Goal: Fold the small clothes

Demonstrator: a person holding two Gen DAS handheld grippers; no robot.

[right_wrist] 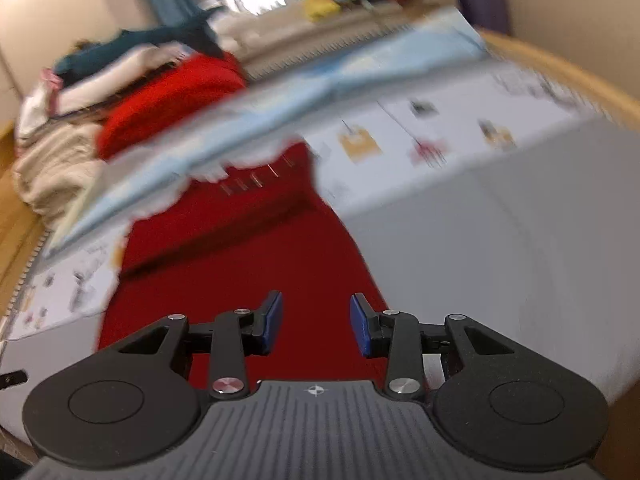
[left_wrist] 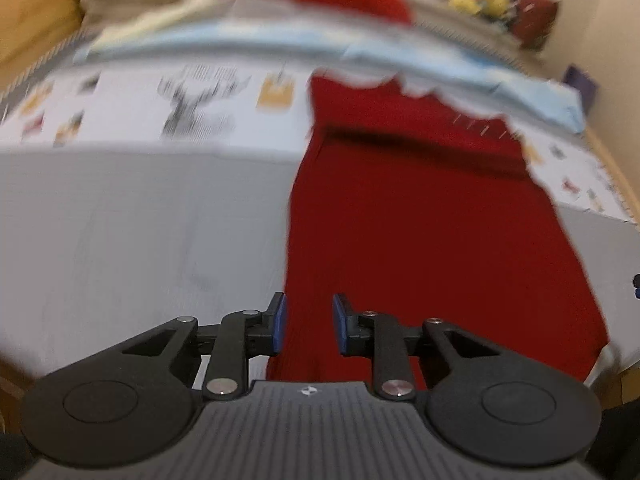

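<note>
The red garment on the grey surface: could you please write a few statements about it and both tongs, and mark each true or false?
1. The red garment lies spread on the grey surface. True.
2. The left tongs are clamped on the garment. False: their pads stand apart with nothing between them.
3. The right tongs are open. True.
4. The garment is blue. False: it is red; the blue cloth lies beyond it.
5. A pile of other clothes sits at the far end. True.
</note>
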